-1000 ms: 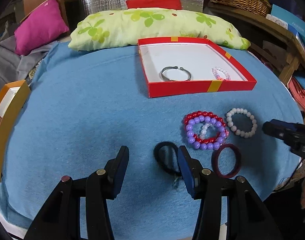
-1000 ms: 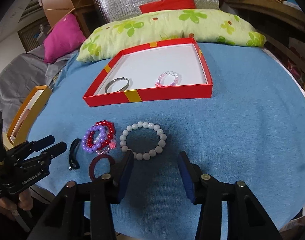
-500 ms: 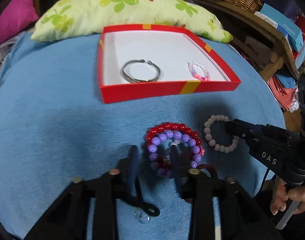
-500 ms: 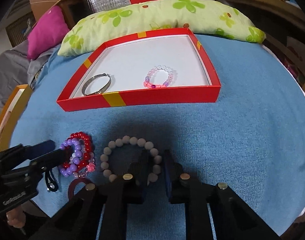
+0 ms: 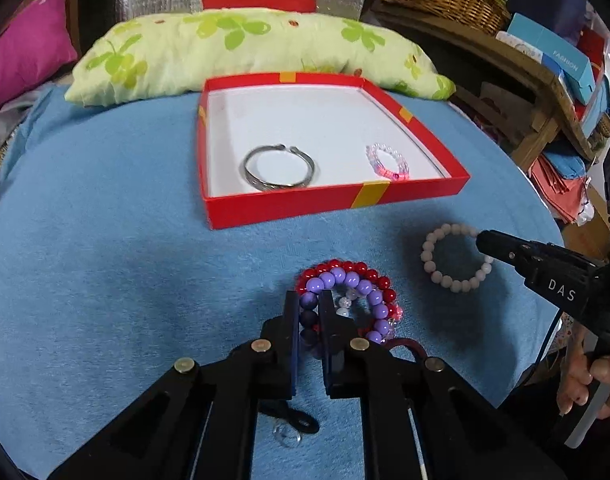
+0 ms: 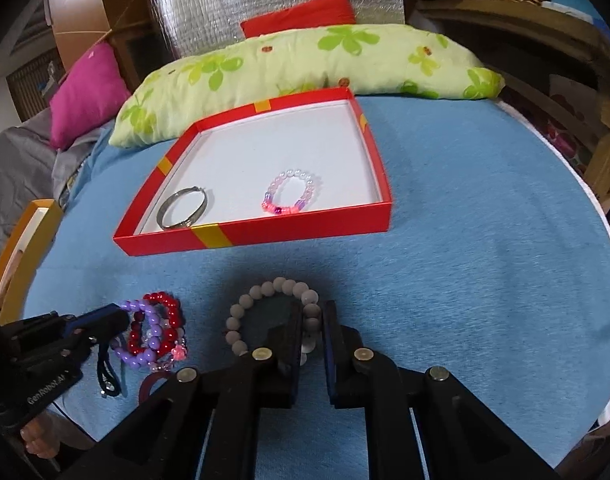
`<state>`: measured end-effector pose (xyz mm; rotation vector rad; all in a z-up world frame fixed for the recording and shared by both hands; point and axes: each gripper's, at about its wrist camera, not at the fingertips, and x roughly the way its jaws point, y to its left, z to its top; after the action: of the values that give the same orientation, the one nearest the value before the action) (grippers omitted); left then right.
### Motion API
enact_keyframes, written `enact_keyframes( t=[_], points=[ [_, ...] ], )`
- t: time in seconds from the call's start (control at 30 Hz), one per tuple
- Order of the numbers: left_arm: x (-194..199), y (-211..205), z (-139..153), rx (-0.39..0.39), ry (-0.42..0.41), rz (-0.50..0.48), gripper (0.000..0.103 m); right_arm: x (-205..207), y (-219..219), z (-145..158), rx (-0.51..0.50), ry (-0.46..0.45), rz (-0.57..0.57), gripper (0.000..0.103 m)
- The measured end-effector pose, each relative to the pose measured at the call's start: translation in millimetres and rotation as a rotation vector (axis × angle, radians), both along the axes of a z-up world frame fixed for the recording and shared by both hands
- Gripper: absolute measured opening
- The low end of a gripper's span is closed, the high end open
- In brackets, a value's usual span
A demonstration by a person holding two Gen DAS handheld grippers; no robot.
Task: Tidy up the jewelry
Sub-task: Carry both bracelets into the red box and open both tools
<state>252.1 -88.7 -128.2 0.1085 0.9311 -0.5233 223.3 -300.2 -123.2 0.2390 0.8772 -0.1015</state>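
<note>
My left gripper has its jaws closing onto the left side of the purple bead bracelet, and the pads press on its beads. That bracelet lies tangled with a red bead bracelet on the blue cloth. My right gripper is likewise closing, and it pinches the right side of the white bead bracelet. The red box behind them holds a silver bangle and a pink bead bracelet.
A dark red ring and a black hair tie lie near the cloth's front edge, under the left gripper. A green flowered pillow lies behind the box. An orange box stands at the left edge.
Both grippers moved forward and down to the bracelets and shut. The left one closed on the purple beads and the right one on the white beads.
</note>
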Motion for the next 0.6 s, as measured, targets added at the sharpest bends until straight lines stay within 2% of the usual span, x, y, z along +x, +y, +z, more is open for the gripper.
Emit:
enact_keyframes(
  t=[0.47,0.6],
  points=[
    [5,42,15,-0.044,-0.05,0.116,0.01,-14,-21,4,0.044,-0.007,-0.051,0.011],
    [6,48,19,-0.057,-0.06,0.132,0.01,-19,-22,13,0.06,-0.054,-0.051,0.011]
  ],
)
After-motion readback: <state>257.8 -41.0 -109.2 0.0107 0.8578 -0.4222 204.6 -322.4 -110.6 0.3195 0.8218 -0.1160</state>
